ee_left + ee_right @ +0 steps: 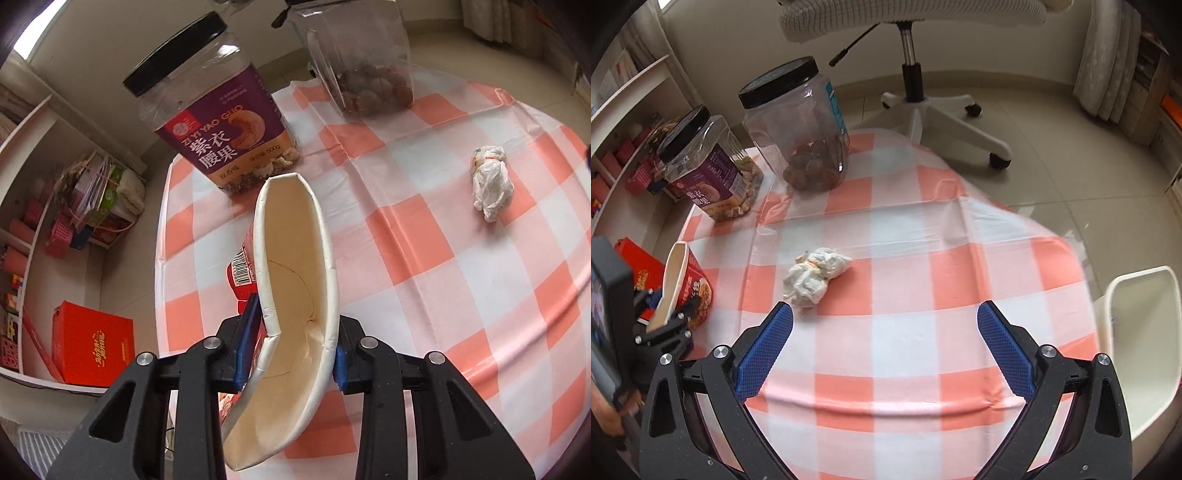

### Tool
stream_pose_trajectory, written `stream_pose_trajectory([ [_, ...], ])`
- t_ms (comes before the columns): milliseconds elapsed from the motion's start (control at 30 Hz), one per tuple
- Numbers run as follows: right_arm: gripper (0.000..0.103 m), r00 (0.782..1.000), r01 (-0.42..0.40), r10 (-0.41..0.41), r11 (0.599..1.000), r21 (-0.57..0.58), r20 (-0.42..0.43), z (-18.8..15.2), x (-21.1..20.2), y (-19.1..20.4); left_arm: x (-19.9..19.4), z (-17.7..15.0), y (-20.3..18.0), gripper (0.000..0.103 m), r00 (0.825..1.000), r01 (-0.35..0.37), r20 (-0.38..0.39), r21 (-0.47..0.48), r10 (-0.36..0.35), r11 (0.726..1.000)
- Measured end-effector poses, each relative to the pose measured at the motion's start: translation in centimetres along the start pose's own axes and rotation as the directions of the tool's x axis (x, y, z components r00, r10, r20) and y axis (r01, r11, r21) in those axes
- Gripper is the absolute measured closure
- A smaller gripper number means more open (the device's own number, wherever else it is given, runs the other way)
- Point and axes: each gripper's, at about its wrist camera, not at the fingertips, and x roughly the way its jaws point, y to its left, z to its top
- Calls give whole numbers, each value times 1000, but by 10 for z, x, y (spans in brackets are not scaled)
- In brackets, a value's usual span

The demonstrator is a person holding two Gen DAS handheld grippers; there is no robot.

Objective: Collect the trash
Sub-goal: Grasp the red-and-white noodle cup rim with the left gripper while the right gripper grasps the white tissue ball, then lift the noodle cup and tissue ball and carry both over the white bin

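Note:
My left gripper is shut on a squashed paper noodle cup, red outside and cream inside, held above the table's left edge. The cup also shows at the left of the right wrist view. A crumpled white wrapper lies on the orange-and-white checked tablecloth, to the right of the cup. In the right wrist view the wrapper lies just ahead of my left fingertip. My right gripper is open and empty above the cloth.
A cashew jar with a purple label and a clear jar of brown nuts stand at the table's far side. A white bin stands off the table's right edge. An office chair is beyond. Shelves are at the left.

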Motion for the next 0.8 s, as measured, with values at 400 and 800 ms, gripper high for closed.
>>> stream_pose_trajectory([
  [400, 70, 997, 42, -39, 998, 50, -70, 8, 90, 60, -25, -29, 58, 70, 995, 52, 96, -235, -31, 971],
  [800, 72, 989, -146, 146, 989, -8, 38, -1, 3, 44, -84, -36, 73, 69, 977, 193, 170, -427, -132, 883],
])
